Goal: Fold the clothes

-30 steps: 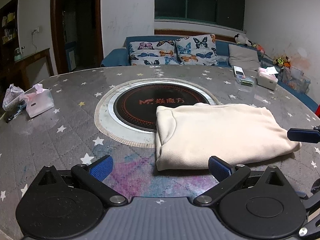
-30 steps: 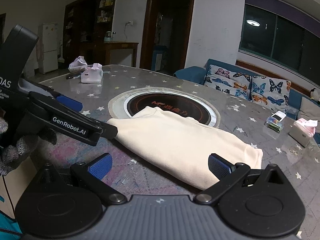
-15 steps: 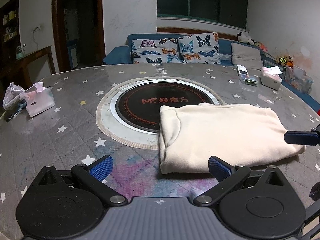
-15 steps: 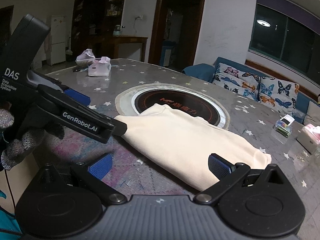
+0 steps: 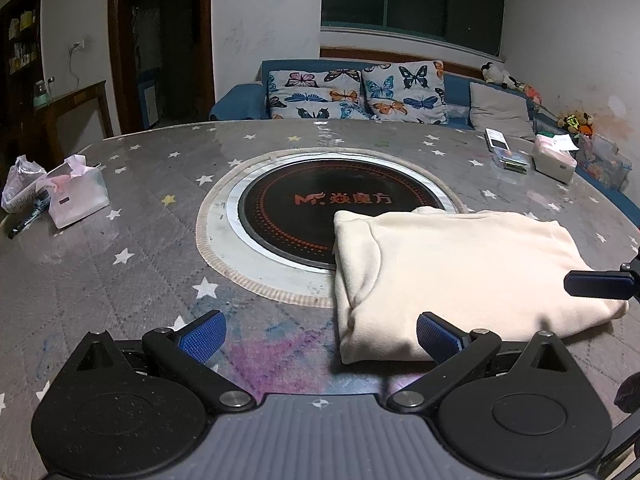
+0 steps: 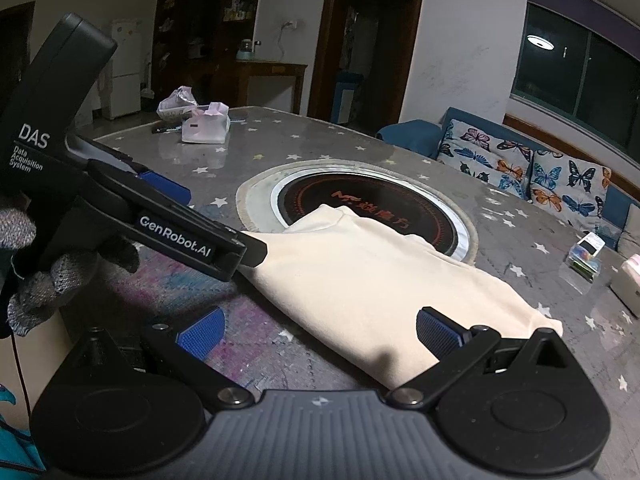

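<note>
left tongs [image 6: 224, 220]: "DAS", "GenRobot.AI" | hotplate [image 5: 340, 216]: "M"

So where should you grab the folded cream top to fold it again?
Probably at its two near corners. The cream top lies flat as a wide rectangle on the star-patterned table, with its long edge facing both grippers. The left gripper could take the thick folded corner, the right gripper the other end, both coming in low from the near side with jaws open.
</note>
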`<act>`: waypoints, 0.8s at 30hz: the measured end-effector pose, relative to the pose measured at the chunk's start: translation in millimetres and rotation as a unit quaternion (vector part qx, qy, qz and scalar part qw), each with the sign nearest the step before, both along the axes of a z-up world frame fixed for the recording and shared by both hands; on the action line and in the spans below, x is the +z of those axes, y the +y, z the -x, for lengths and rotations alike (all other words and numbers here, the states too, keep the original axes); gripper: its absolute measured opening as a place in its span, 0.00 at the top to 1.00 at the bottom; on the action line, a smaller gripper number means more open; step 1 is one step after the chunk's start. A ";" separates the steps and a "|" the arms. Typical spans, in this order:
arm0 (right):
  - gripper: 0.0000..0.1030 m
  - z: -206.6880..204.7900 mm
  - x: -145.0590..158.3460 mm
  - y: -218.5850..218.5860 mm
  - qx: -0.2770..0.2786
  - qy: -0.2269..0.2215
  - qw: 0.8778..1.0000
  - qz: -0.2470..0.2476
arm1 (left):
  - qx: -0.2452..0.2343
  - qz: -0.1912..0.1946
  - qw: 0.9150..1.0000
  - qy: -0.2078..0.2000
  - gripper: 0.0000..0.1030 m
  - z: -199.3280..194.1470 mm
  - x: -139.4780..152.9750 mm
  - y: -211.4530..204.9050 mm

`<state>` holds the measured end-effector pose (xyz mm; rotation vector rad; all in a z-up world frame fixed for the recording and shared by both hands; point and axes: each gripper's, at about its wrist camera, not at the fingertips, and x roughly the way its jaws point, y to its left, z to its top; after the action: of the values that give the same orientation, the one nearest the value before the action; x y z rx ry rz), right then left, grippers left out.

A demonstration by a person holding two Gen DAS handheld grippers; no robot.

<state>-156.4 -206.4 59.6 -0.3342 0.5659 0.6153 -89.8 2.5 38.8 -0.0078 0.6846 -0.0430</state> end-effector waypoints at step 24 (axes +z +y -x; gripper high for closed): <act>0.45 -29.6 -9.2 65.1 0.103 0.006 0.993 0.056 | 0.031 0.118 0.992 0.018 0.00 -26.0 1.1 51.1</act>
<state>-126.7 -141.2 50.4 -0.4990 0.5822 0.7868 -63.8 53.7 39.9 -0.2577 0.7120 -0.0638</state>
